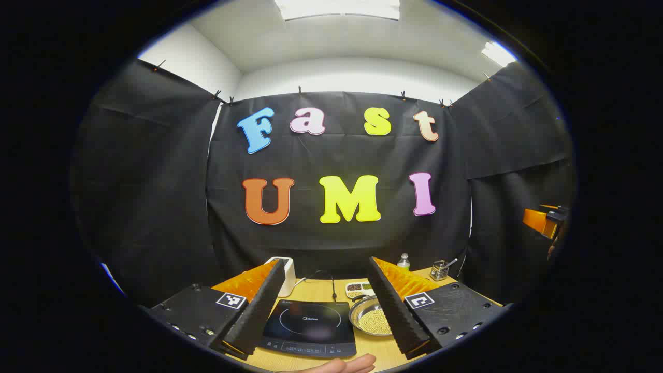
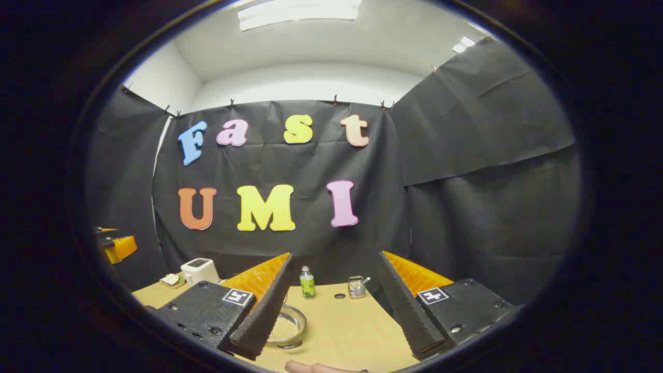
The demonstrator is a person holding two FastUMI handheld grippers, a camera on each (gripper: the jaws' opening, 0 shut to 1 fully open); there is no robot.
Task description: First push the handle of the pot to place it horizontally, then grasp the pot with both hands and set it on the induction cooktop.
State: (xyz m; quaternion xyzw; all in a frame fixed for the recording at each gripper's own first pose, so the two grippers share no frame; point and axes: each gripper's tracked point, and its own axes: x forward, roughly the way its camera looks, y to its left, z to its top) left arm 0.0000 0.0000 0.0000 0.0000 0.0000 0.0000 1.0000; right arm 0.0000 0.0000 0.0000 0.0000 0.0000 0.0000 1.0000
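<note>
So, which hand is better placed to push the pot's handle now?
Probably left: the pot lies nearly straight ahead between the open left tongs, while the right tongs have it largely behind one finger.

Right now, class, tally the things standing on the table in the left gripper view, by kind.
Induction cooktop: 1
Pot: 1
Bottle: 1
White appliance: 1
Utensil holder: 1
Divided dish: 1
Total: 6

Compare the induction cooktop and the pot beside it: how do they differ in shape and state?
The induction cooktop is flat, dark and rectangular, while the pot is round, shiny and hollow. The cooktop's surface is bare; the pot holds small pale grains. Both sit side by side on the wooden table, ahead of the open left gripper.
</note>
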